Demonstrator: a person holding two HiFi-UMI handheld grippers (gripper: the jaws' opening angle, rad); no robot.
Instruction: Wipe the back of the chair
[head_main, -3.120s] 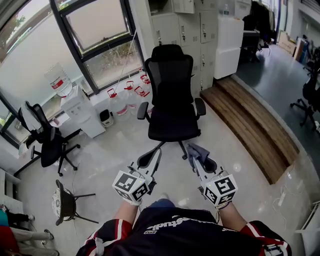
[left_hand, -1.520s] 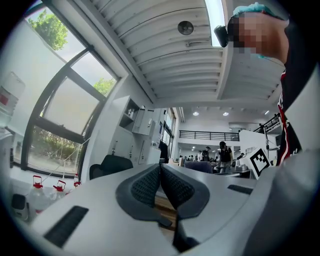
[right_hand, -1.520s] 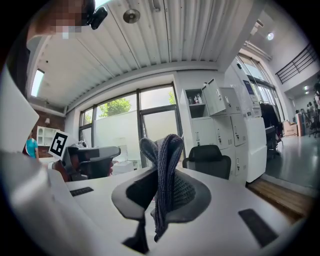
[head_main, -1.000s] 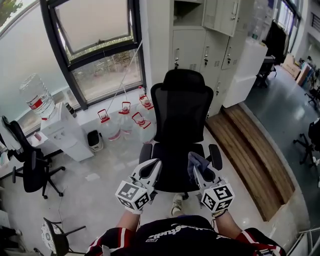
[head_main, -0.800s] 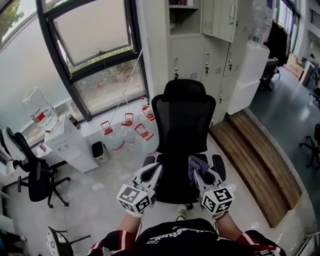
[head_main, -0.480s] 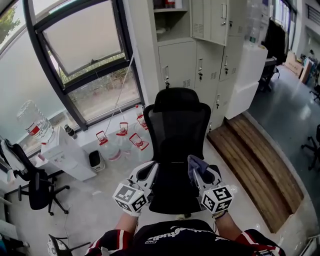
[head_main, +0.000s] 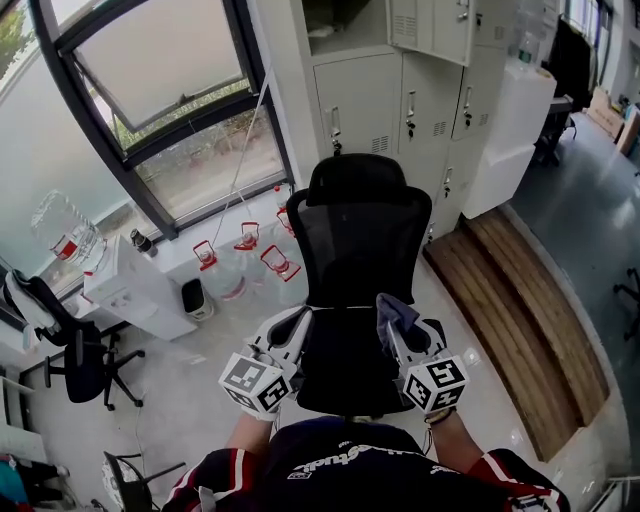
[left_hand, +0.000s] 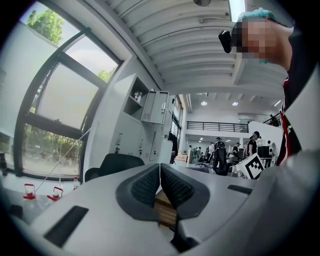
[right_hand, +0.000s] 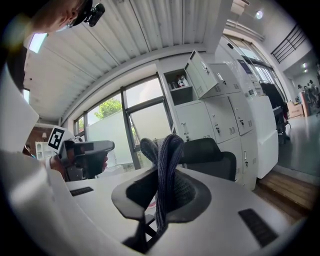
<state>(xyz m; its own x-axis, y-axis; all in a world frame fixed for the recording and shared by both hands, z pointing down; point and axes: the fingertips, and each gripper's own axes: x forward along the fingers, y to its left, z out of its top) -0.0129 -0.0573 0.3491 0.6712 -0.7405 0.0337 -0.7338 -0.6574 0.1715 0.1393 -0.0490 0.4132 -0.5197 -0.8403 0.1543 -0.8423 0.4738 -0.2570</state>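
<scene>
**Asker:** Grey knit, that cloth (right_hand: 168, 150). Why does it stand up out of your right gripper (right_hand: 162, 167) in a fold?

**Me:** I have those jaws clamped on its lower part, so a loose doubled flap sticks out past the tips. That flap is what should meet the chair (head_main: 358, 250), not the hard plastic.

**Asker:** And the chair is where, from you?

**Me:** Directly ahead, turned to face me. Its black mesh backrest is upright, with the headrest (head_main: 355, 178) on top. Both my grippers hover above the front of its seat (head_main: 345, 375), the cloth on the right side and low against the backrest. In the right gripper view the backrest sits beyond the cloth, so I judge they are not yet touching.

**Asker:** What is your left gripper (left_hand: 160, 181) doing?

**Me:** Nothing much. Its ribbed pads (left_hand: 146, 186) are pressed together with nothing between them. It hangs over the seat's left front corner, beside the armrest. I'd guess it is kept near to steady the chair, since a swivel base will probably turn under a push.

**Asker:** So the wiping?

**Me:** Not begun, by my reading. The cloth needs to go forward and up onto the mesh.
</scene>
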